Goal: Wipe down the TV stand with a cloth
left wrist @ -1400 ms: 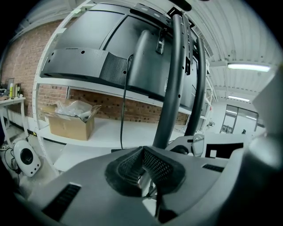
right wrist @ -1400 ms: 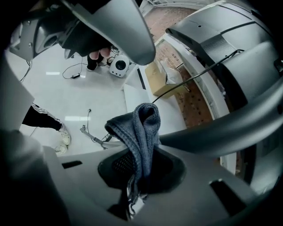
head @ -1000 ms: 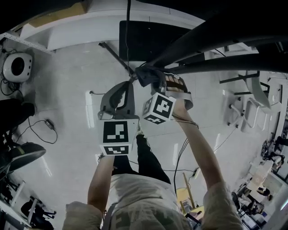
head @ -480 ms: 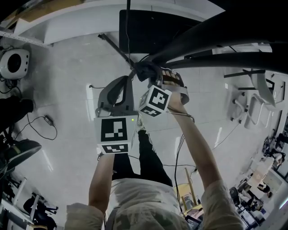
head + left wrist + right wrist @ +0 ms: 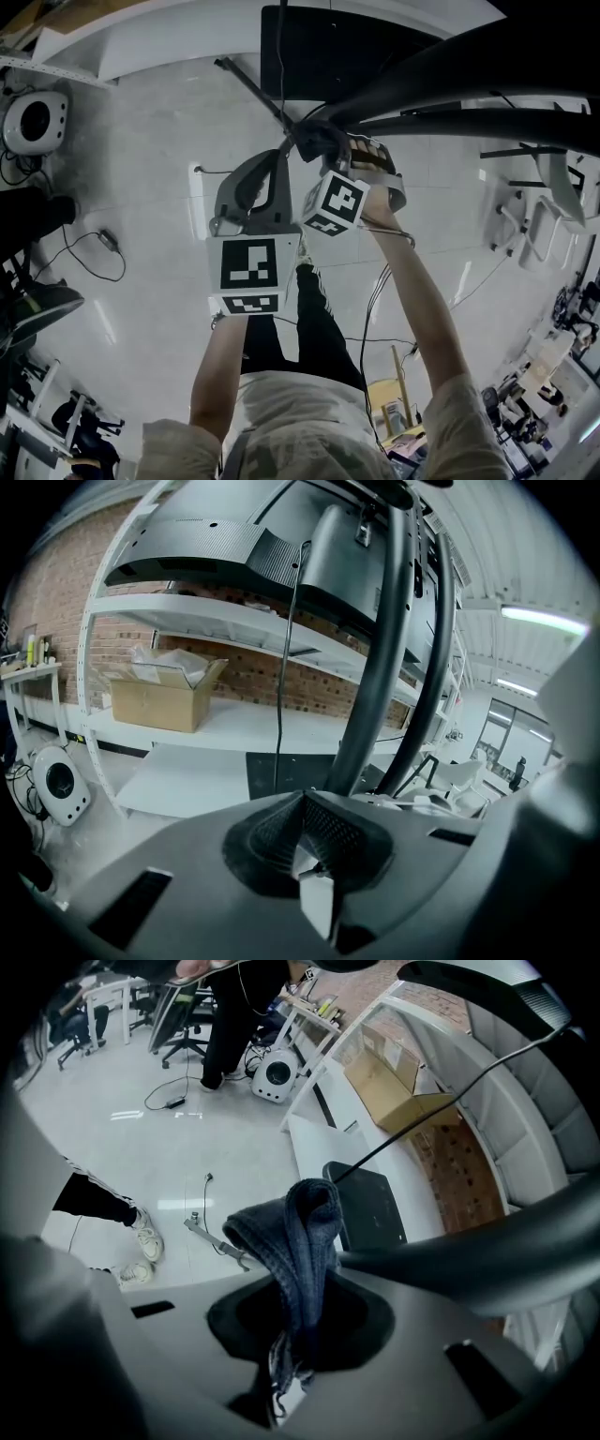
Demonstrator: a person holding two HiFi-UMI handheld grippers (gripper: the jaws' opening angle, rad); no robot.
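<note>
I see both arms stretched forward, side by side. My right gripper (image 5: 322,153) pinches the blue cloth (image 5: 302,1227), which touches the TV stand's dark pole (image 5: 450,120). My left gripper (image 5: 302,808), jaws together and empty, points at the 2 poles.

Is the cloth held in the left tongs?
No, the left tongs are shut on nothing; the blue cloth is pinched in the right tongs.

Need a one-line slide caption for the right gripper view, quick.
Right gripper, jaws shut on a folded blue cloth, beside a dark tube of the TV stand.
</note>
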